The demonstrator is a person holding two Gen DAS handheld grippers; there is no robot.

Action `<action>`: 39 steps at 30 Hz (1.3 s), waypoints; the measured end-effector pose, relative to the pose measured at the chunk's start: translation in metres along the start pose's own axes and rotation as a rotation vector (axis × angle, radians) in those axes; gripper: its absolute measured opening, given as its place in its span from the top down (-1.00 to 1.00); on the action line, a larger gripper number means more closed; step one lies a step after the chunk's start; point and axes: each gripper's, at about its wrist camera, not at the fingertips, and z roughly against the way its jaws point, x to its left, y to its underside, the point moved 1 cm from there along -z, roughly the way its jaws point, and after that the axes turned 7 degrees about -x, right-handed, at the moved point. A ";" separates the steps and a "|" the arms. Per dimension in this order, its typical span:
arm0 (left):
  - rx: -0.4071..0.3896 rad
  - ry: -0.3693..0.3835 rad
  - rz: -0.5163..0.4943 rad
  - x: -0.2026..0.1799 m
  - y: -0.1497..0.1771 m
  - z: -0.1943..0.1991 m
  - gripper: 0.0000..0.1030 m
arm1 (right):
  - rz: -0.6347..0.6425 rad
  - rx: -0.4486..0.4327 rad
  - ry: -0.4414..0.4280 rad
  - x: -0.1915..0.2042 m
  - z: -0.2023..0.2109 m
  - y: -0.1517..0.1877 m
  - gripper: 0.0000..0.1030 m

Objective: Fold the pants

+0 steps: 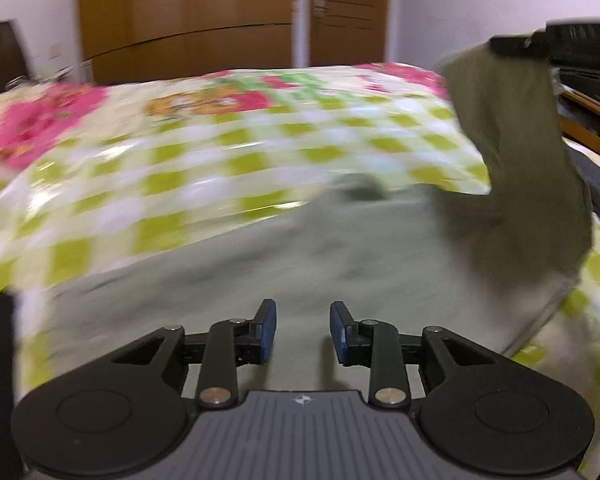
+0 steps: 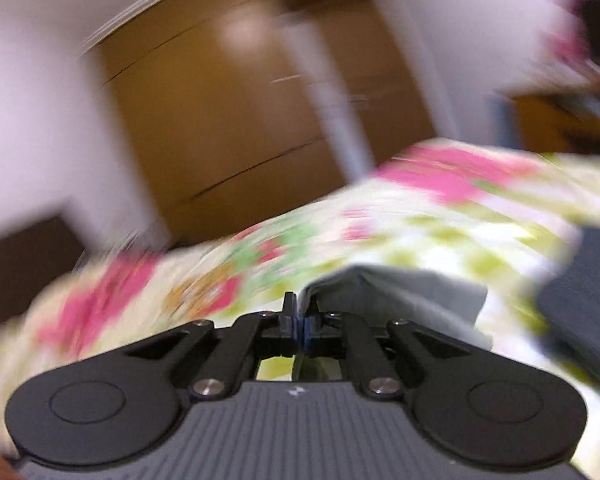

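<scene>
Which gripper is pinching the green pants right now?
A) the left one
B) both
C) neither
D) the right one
D: the right gripper has its blue pads shut on a lifted edge of the olive-green fabric pants, while the left gripper hangs open above them.

1. The pants (image 1: 516,168) are matt olive-green woven cloth, soft and creased.
2. The bedspread (image 1: 204,152) is a checked, flowered fabric with a slight sheen.
3. Each hand-held gripper (image 1: 303,332) is matt black plastic with blue rubbery pads (image 1: 269,330) and shiny metal pivot pins.
4. The wardrobe (image 1: 188,16) is smooth brown wood.
</scene>
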 end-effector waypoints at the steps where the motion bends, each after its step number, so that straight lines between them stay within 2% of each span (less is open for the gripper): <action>1: -0.005 -0.025 0.025 0.012 0.005 0.006 0.13 | 0.114 0.044 -0.085 0.037 -0.009 0.009 0.92; 3: -0.002 -0.059 0.077 0.032 0.015 0.016 0.13 | 0.341 0.104 -0.232 0.102 -0.017 0.041 0.92; 5: -0.003 -0.075 0.111 0.044 0.026 0.024 0.13 | 0.551 0.199 -0.368 0.153 -0.025 0.088 0.95; 7: -0.006 -0.079 0.139 0.052 0.036 0.031 0.13 | 0.630 0.299 -0.409 0.176 -0.032 0.126 0.95; 10: -0.003 -0.071 0.179 0.062 0.047 0.032 0.13 | 0.630 0.385 -0.396 0.189 -0.039 0.150 0.94; 16: -0.035 -0.058 0.215 0.072 0.056 0.040 0.13 | 0.711 0.397 -0.406 0.205 -0.040 0.157 0.89; 19: -0.045 -0.053 0.228 0.076 0.058 0.043 0.13 | 0.799 0.382 -0.417 0.223 -0.038 0.164 0.80; 20: -0.047 -0.053 0.231 0.077 0.058 0.044 0.13 | 0.828 0.376 -0.427 0.231 -0.035 0.169 0.71; 24: -0.062 -0.052 0.246 0.081 0.060 0.050 0.12 | 1.021 0.322 -0.487 0.252 -0.028 0.189 0.48; 27: -0.073 -0.050 0.253 0.081 0.061 0.053 0.12 | 1.151 0.273 -0.513 0.261 -0.025 0.200 0.46; 32: -0.080 -0.047 0.258 0.081 0.062 0.055 0.12 | 1.174 0.289 -0.571 0.270 -0.029 0.196 0.30; 34: -0.086 -0.046 0.263 0.082 0.063 0.058 0.12 | 1.164 0.317 -0.597 0.274 -0.030 0.196 0.44; 35: -0.089 -0.046 0.266 0.082 0.063 0.059 0.12 | 1.139 0.344 -0.597 0.275 -0.033 0.195 0.88; 37: -0.096 -0.044 0.273 0.083 0.064 0.061 0.12 | 1.035 0.408 -0.571 0.276 -0.042 0.186 0.95; 39: -0.104 -0.044 0.275 0.085 0.064 0.062 0.12 | 0.851 0.473 -0.524 0.270 -0.056 0.165 0.95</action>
